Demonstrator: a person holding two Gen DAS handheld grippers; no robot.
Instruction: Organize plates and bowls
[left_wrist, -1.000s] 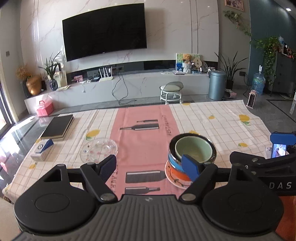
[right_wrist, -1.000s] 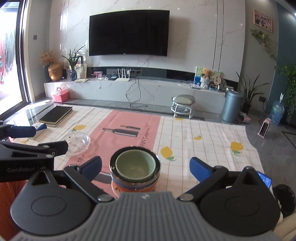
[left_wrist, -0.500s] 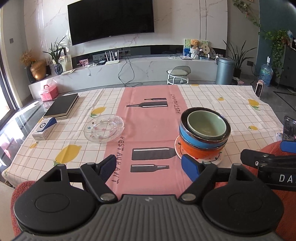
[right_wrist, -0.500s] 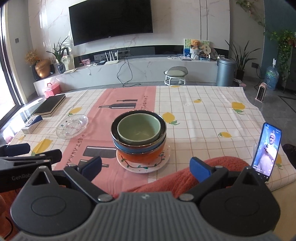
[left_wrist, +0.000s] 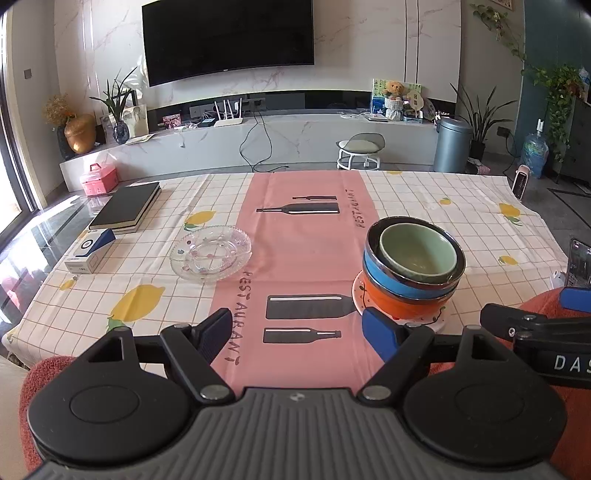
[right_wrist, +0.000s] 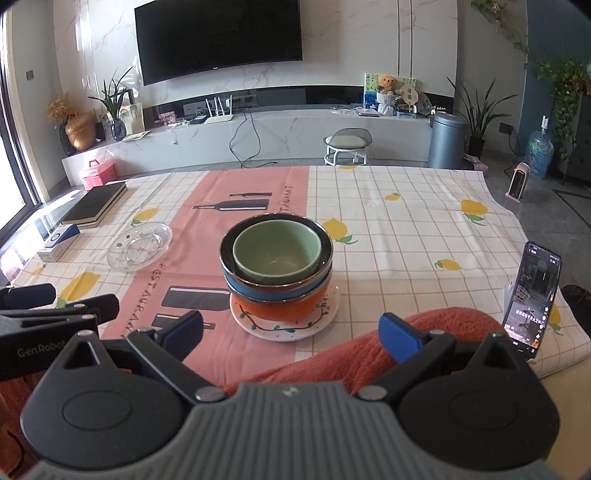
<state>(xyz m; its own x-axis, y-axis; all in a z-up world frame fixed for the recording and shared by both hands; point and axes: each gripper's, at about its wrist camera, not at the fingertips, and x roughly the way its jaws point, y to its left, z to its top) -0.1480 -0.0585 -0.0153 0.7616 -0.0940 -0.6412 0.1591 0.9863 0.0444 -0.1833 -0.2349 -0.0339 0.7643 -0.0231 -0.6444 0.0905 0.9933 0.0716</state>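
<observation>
Desk (left_wrist: 424, 199) under a checked lemon-print cloth (left_wrist: 461, 221) with pink centre strip. On it: glass dish (left_wrist: 210, 253), white plate (right_wrist: 284, 326) bearing nested bowls, black book (left_wrist: 125, 206), small box (left_wrist: 88, 251), propped phone (right_wrist: 533, 299).

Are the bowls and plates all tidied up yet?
Nearly. The green bowl, blue bowl and orange bowl sit nested on the painted plate. Both tools are open and hold nothing. The glass dish lies apart on the tablecloth, probably the last piece.
</observation>
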